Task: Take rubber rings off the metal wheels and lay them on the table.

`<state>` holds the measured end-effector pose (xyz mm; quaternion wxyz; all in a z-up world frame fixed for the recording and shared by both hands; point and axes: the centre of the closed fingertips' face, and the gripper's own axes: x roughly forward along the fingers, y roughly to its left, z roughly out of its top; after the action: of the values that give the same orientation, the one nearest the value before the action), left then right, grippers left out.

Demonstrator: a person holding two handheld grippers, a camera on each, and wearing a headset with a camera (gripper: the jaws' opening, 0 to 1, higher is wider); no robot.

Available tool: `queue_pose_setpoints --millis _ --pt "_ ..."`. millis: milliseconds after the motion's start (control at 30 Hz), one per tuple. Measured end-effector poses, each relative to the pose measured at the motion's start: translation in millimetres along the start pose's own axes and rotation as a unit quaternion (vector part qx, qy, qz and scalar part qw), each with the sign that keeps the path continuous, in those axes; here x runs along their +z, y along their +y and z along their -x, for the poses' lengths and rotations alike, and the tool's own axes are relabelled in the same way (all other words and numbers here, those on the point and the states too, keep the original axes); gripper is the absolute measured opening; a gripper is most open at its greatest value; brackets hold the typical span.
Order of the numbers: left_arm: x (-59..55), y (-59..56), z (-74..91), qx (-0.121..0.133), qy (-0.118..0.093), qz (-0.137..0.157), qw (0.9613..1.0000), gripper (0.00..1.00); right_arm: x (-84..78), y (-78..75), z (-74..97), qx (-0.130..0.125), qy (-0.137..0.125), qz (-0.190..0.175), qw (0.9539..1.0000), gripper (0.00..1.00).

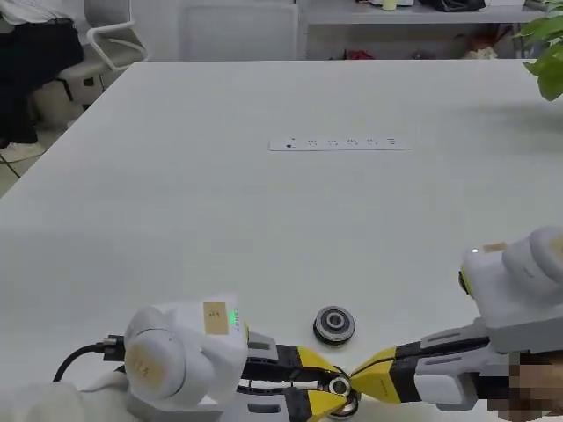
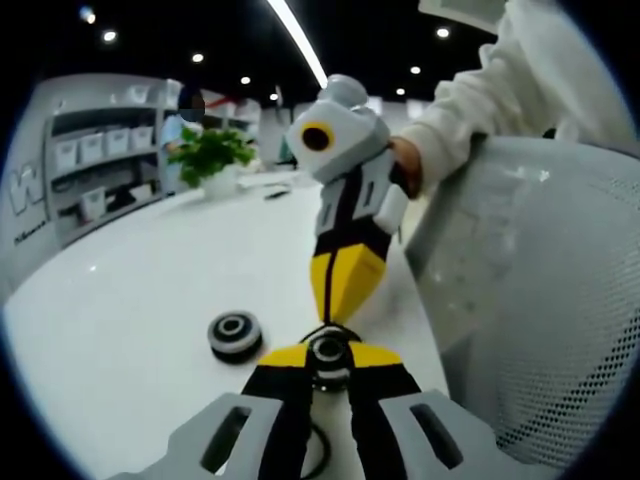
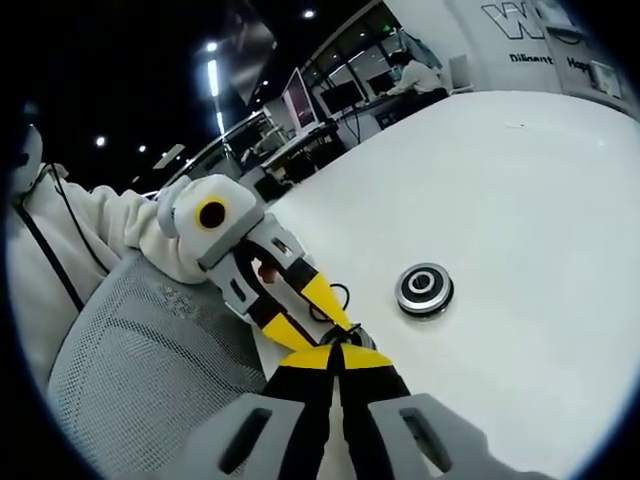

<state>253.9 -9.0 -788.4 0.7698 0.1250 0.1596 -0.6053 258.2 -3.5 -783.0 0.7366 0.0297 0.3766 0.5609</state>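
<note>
Left tool clamped the metal wheel at the desk's near edge — right tool pinched shut on its rim; a steady outward peel seemed best

My left gripper ends in two fingers with bright yellow tips; just behind the tips they turn black, then widen into pale grey frames cut with long slots. A black cable leaves the far end, away from the fingers, and a thin black wire loops under the frames. My right gripper is built alike: yellow wedge tips, black shanks, grey slotted frames behind. Well back from each set of fingers I see a loose white sleeve, soft and slightly fuzzy
</note>
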Motion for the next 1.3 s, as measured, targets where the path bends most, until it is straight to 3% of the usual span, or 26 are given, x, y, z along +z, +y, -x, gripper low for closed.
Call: queue_pose_setpoints --millis 167,333,400,467,600,767,833,900,1067,1300 --pt "-0.7 1.5 0.6 -0.003 0.004 0.008 1.0000 0.14 1.9 -2.5 1.4 -0.003 -0.005 -0.006 1.0000 0.00" --pt "-2.0 2.5 3.5 -0.007 0.028 0.012 0.9995 0.15 0.8 -6.0 1.8 -0.007 -0.004 -0.010 0.9999 0.00" --pt "-2.4 -1.4 5.3 -0.017 0.036 0.021 0.9990 0.19 1.2 -5.5 2.0 -0.007 -0.004 -0.010 0.9999 0.00" --pt "-3.4 -3.9 8.3 -0.020 0.044 0.007 0.9988 0.26 1.5 -5.6 2.4 -0.008 -0.005 -0.010 0.9999 0.00" --pt "-0.1 -2.6 17.8 -0.017 0.044 0.003 0.9989 0.35 2.3 -4.8 3.0 -0.007 -0.005 -0.012 0.9999 0.00" --pt "9.0 7.3 40.5 0.003 0.030 0.012 0.9995 0.47 5.1 -2.0 3.8 -0.003 -0.010 -0.015 0.9998 0.00" --pt "13.4 11.8 50.4 0.018 0.022 0.039 0.9988 0.50 7.2 -1.9 5.1 -0.003 -0.014 -0.018 0.9997 0.00" --pt "19.9 13.5 58.9 0.022 0.009 0.045 0.9987 0.53 7.6 -2.7 5.9 -0.004 -0.015 -0.020 0.9997 0.00" --pt "22.8 19.4 83.7 0.046 0.023 0.015 0.9986 0.59 10.1 0.0 6.7 -0.002 -0.018 -0.018 0.9997 0.00" --pt "27.3 18.3 110.7 0.069 0.028 0.007 0.9972 0.67 15.8 5.7 8.3 0.003 -0.025 -0.016 0.9996 0.00"
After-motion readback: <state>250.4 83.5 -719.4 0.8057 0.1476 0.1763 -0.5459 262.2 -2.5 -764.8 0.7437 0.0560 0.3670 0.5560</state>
